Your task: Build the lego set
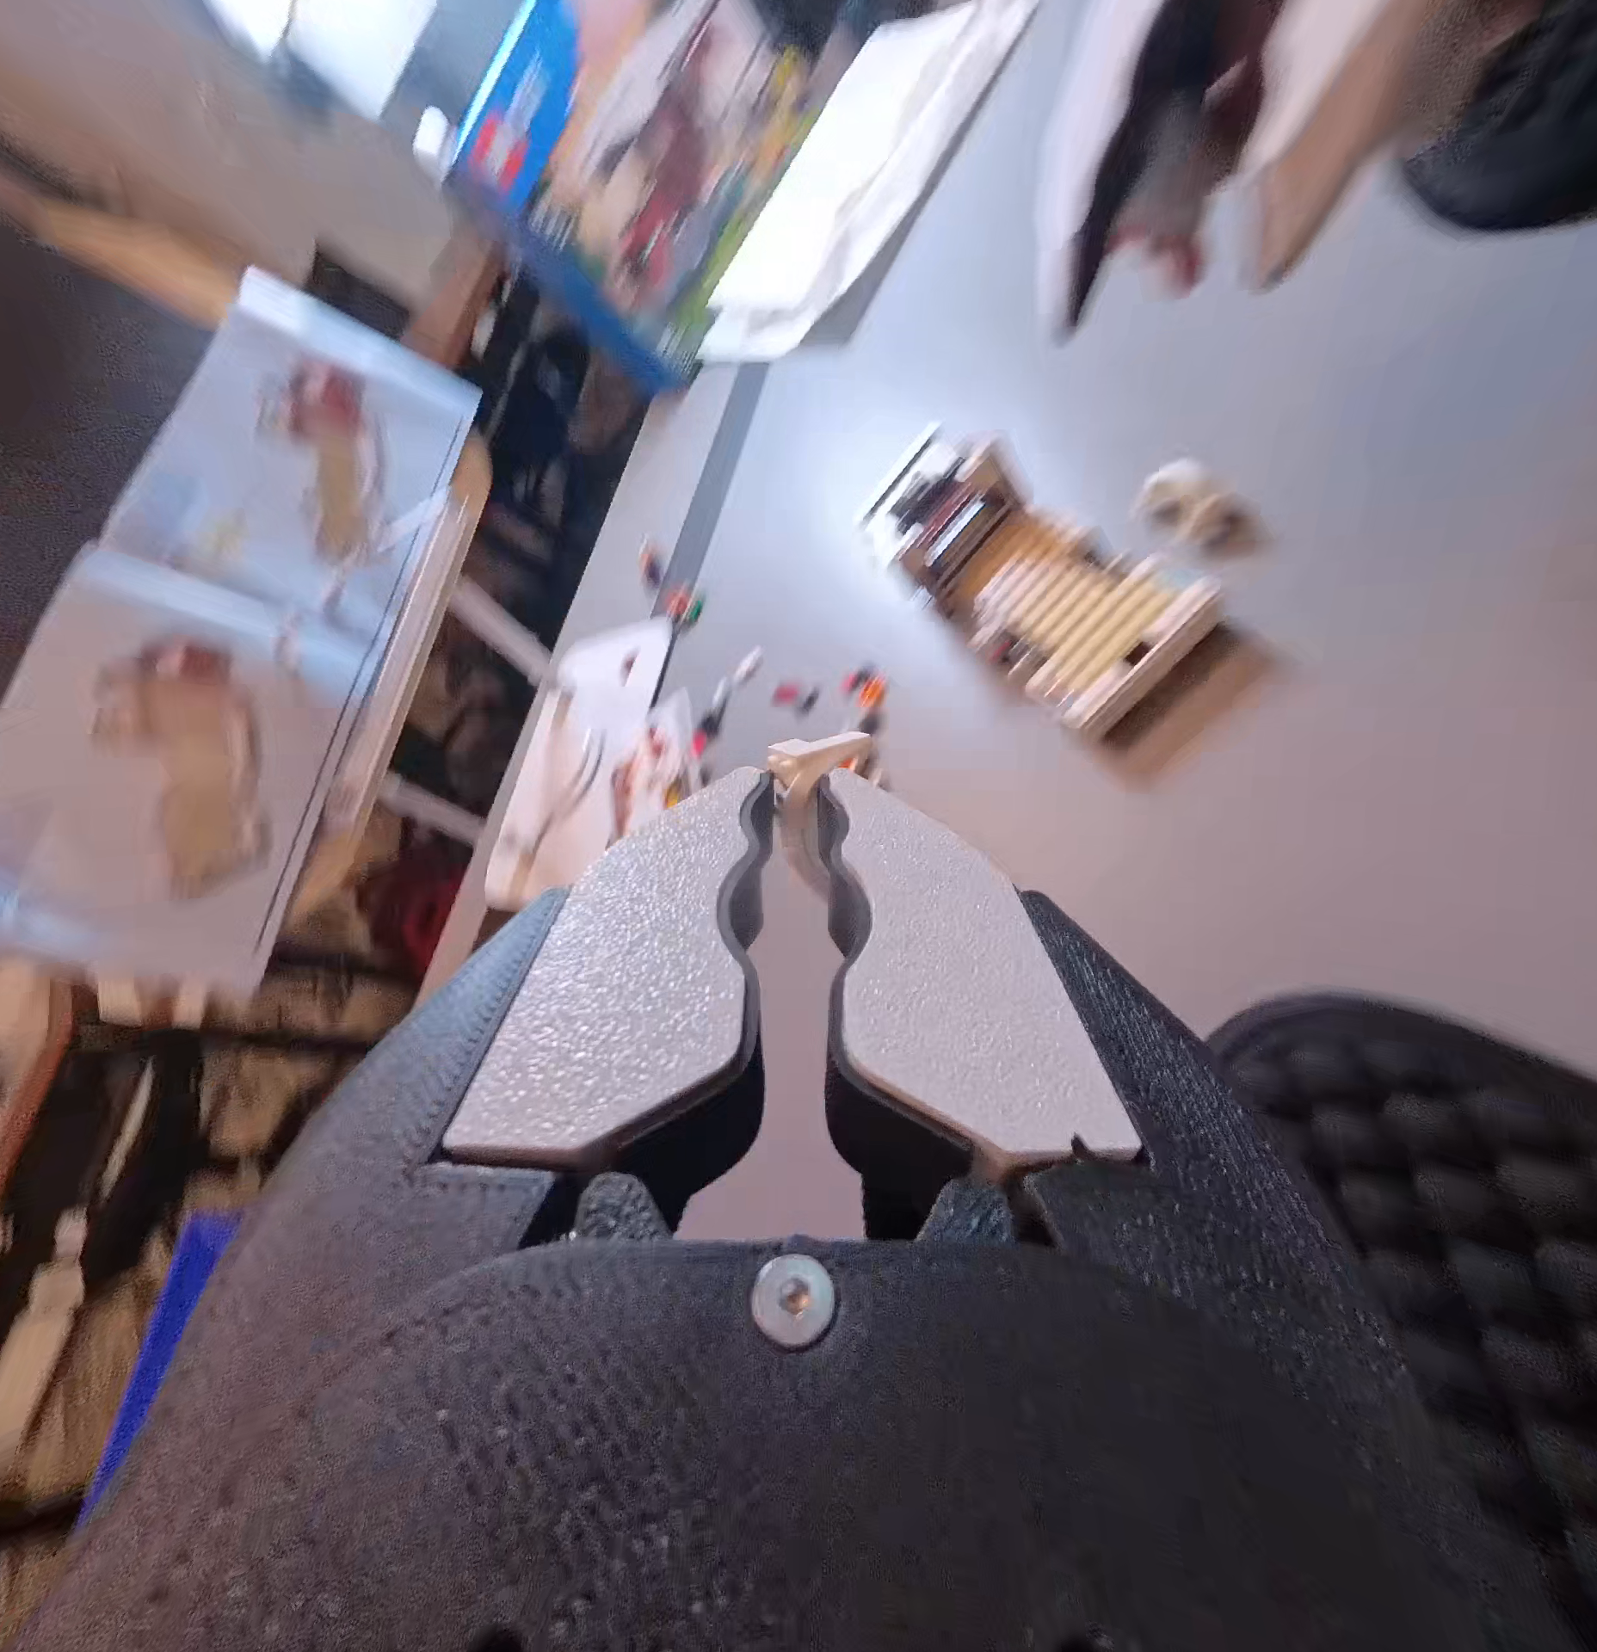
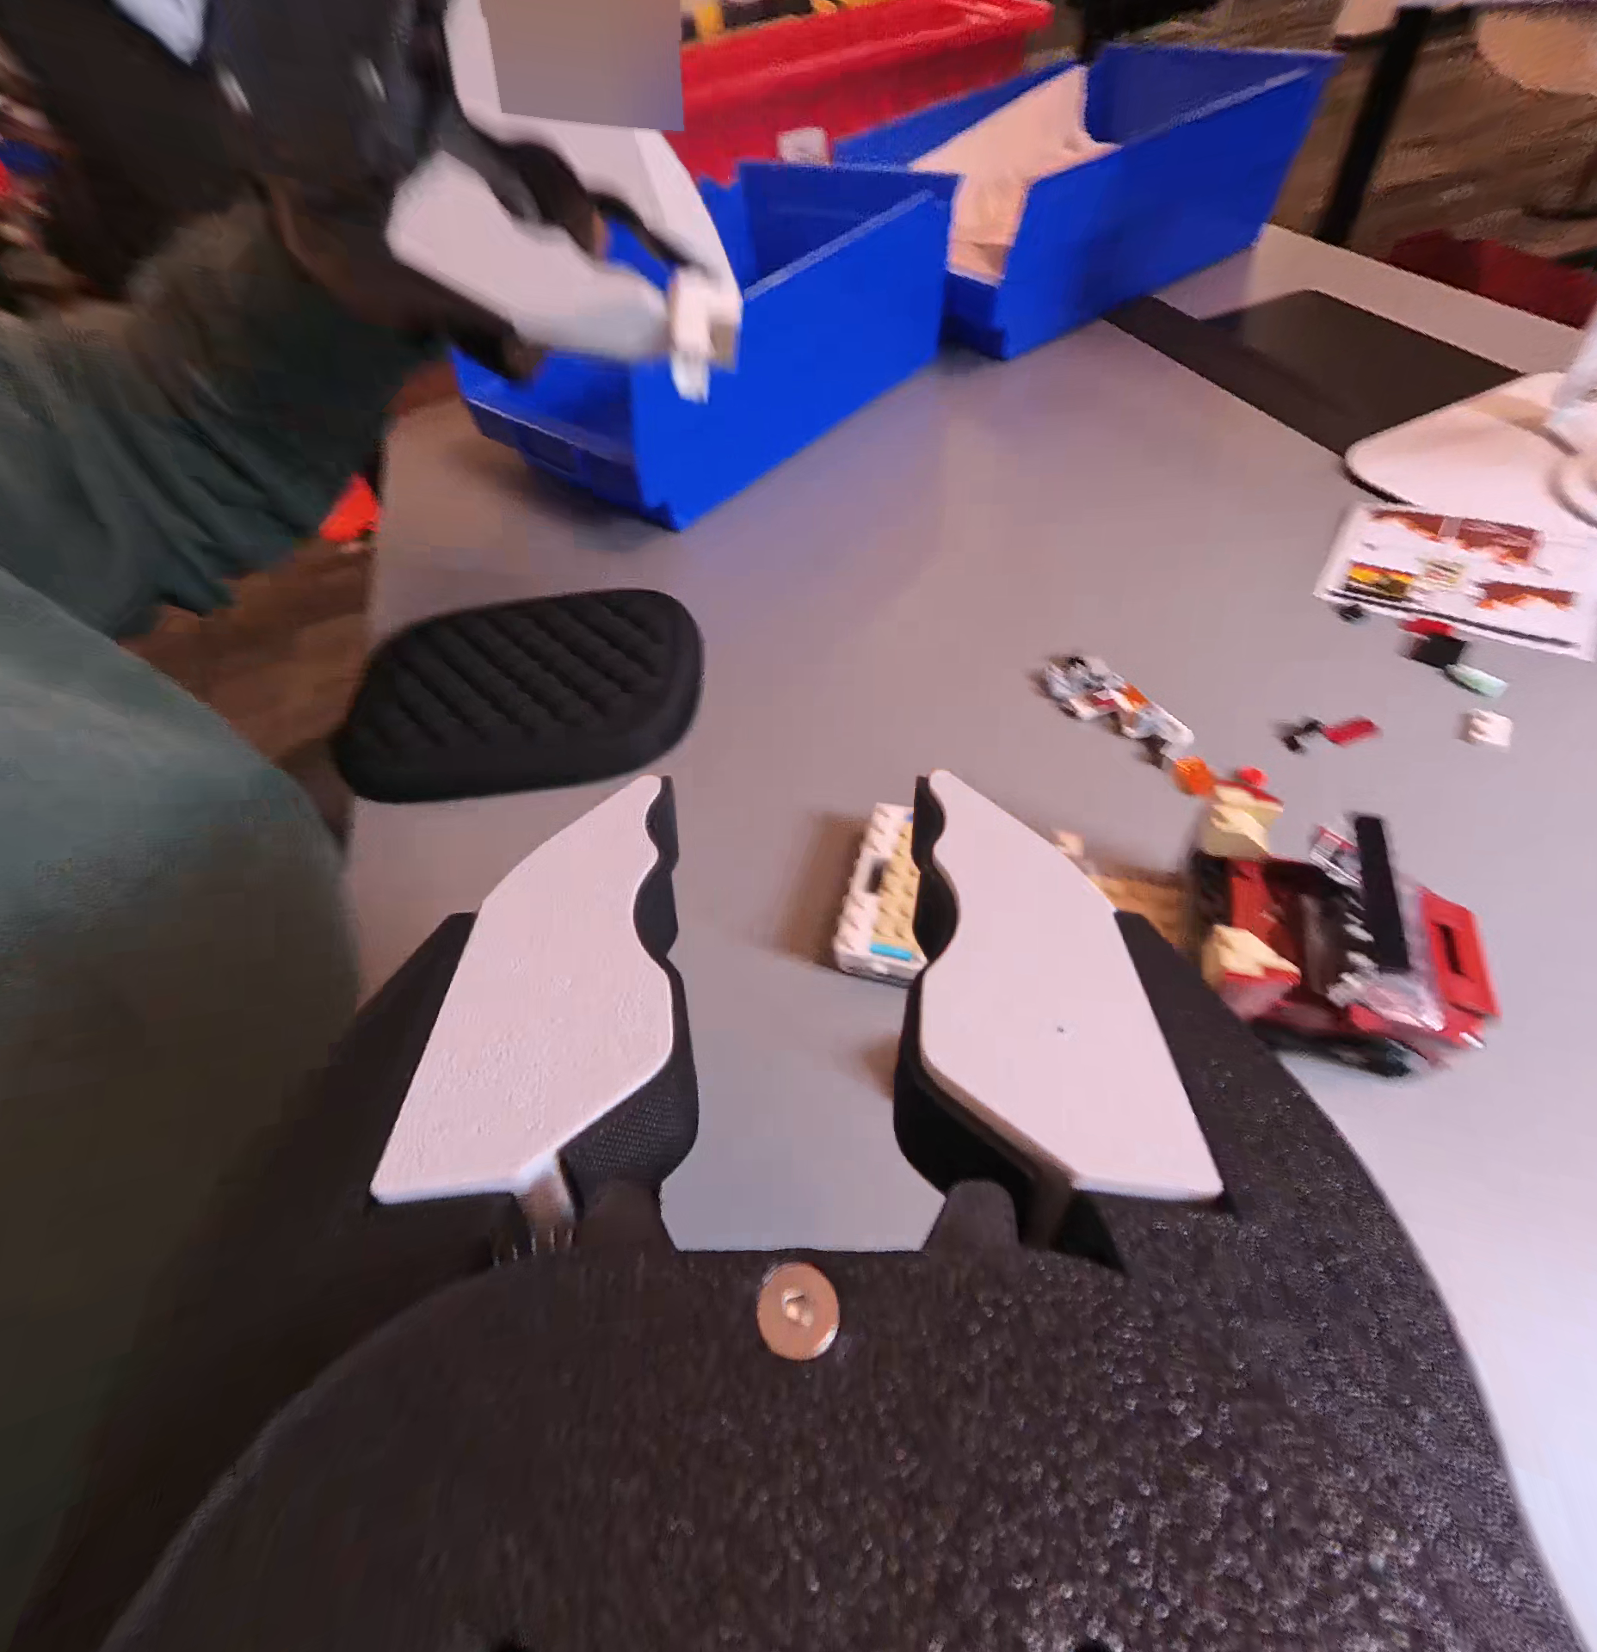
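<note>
In the left wrist view my left gripper [image 1: 799, 779] is shut on a small tan lego piece [image 1: 813, 755] and holds it above the grey table. A tan and white partial lego build [image 1: 1059, 599] lies on the table beyond it. In the right wrist view my right gripper [image 2: 790, 791] is open and empty, low over the table. The same tan and white build [image 2: 880, 903] lies just past its right finger. A dark red lego build [image 2: 1340, 956] sits to the right. The left gripper [image 2: 688, 313] shows far off at upper left, holding the piece.
Two blue bins [image 2: 777, 340] and a red bin [image 2: 857, 63] stand at the table's back. Loose pieces [image 2: 1126, 706] and a sticker sheet [image 2: 1465, 581] lie at right, by a white lamp base [image 2: 1456, 447]. An instruction booklet [image 1: 232, 617] and the set's box [image 1: 616, 179] are left. A black armrest [image 2: 518, 693] sits at the table's edge. One gripper's finger ends stand about 15 cm off the other's. From either gripper's tips it is about 20 cm to the black armrest [image 2: 518, 693]. My left wrist view [image 1: 1573, 1219] looks at it from another angle.
</note>
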The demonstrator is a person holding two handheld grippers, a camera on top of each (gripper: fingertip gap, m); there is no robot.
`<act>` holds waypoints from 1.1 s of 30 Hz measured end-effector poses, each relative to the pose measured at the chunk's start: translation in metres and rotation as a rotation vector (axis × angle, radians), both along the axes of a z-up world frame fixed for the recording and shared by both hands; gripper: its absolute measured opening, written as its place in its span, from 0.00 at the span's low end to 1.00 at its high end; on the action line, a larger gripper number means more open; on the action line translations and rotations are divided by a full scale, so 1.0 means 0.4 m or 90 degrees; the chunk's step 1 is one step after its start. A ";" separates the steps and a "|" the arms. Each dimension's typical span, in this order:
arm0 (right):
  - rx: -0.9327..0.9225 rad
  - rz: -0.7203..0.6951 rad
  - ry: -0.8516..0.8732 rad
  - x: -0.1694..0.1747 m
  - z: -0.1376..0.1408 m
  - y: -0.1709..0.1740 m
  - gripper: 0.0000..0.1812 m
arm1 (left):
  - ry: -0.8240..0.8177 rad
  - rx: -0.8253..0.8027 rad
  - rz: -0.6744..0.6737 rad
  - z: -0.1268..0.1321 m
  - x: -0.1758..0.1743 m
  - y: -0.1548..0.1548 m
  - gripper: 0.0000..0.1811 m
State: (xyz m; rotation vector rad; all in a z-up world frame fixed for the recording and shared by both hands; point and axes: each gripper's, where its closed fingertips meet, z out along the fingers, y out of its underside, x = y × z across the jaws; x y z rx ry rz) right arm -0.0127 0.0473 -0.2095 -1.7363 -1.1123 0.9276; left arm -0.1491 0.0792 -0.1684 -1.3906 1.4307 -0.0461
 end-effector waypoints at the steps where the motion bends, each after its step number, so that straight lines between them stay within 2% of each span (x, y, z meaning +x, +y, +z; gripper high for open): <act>1: -0.015 0.028 0.018 -0.021 0.014 -0.017 0.27 | 0.002 0.023 -0.052 -0.014 0.063 -0.033 0.05; 4: -0.080 0.122 0.067 -0.063 0.038 -0.065 0.26 | 0.021 0.089 -0.171 -0.062 0.189 -0.106 0.05; 7: -0.149 0.216 0.072 -0.069 0.026 -0.097 0.27 | 0.004 0.132 -0.259 -0.077 0.257 -0.158 0.05; 11: -0.253 0.340 0.091 -0.065 0.009 -0.145 0.29 | -0.033 0.143 -0.343 -0.076 0.303 -0.215 0.05; 16: -0.351 0.420 0.147 -0.068 0.018 -0.172 0.20 | -0.091 0.104 -0.393 -0.075 0.323 -0.246 0.05; 19: -0.329 0.409 0.164 -0.068 0.021 -0.159 0.20 | -0.146 0.058 -0.375 -0.072 0.316 -0.231 0.05; 20: -0.315 0.397 0.163 -0.066 0.019 -0.151 0.20 | -0.182 0.017 -0.353 -0.065 0.309 -0.216 0.10; 22: -0.258 0.351 0.157 -0.061 0.013 -0.127 0.19 | -0.264 -0.103 -0.296 -0.054 0.282 -0.172 0.20; 24: -0.160 0.279 0.161 -0.058 0.018 -0.096 0.19 | -0.308 -0.251 -0.221 -0.078 0.252 -0.122 0.26; 26: -0.020 0.194 0.134 -0.062 0.017 -0.062 0.20 | -0.345 -0.408 -0.208 -0.103 0.242 -0.124 0.30; 27: 0.054 0.156 0.110 -0.067 0.014 -0.049 0.19 | -0.354 -0.452 -0.201 -0.112 0.242 -0.126 0.31; 30: 0.197 0.064 0.049 -0.093 0.012 -0.028 0.19 | -0.334 -0.451 -0.201 -0.130 0.251 -0.131 0.28; 33: 0.226 0.028 0.038 -0.115 0.012 -0.026 0.20 | -0.279 -0.365 -0.185 -0.142 0.254 -0.118 0.22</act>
